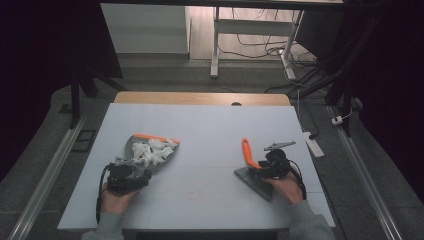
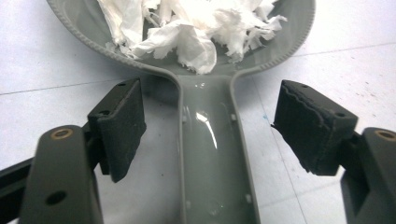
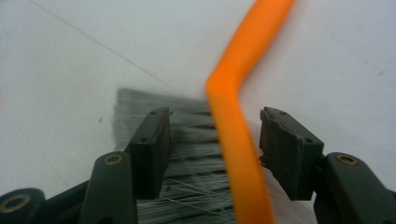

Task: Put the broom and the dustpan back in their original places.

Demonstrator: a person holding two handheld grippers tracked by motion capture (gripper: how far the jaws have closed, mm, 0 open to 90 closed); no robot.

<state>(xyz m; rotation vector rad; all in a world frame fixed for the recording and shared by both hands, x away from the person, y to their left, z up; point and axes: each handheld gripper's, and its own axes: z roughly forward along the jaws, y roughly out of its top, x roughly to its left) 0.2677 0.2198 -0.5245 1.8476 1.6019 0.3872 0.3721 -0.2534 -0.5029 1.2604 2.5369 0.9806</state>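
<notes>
A grey dustpan with an orange front lip lies on the left of the white table, with crumpled white paper scraps piled in it. In the left gripper view its handle runs between the open jaws of my left gripper, and neither pad touches it. The paper scraps fill the pan ahead. On the right lies a hand brush with an orange handle and grey bristles. My right gripper stands open astride the handle, bristles beneath.
The white table top has bare room in the middle between the two tools. A wooden edge runs along its far side. Beyond it stand desk legs and floor cables. A white power strip lies off the right edge.
</notes>
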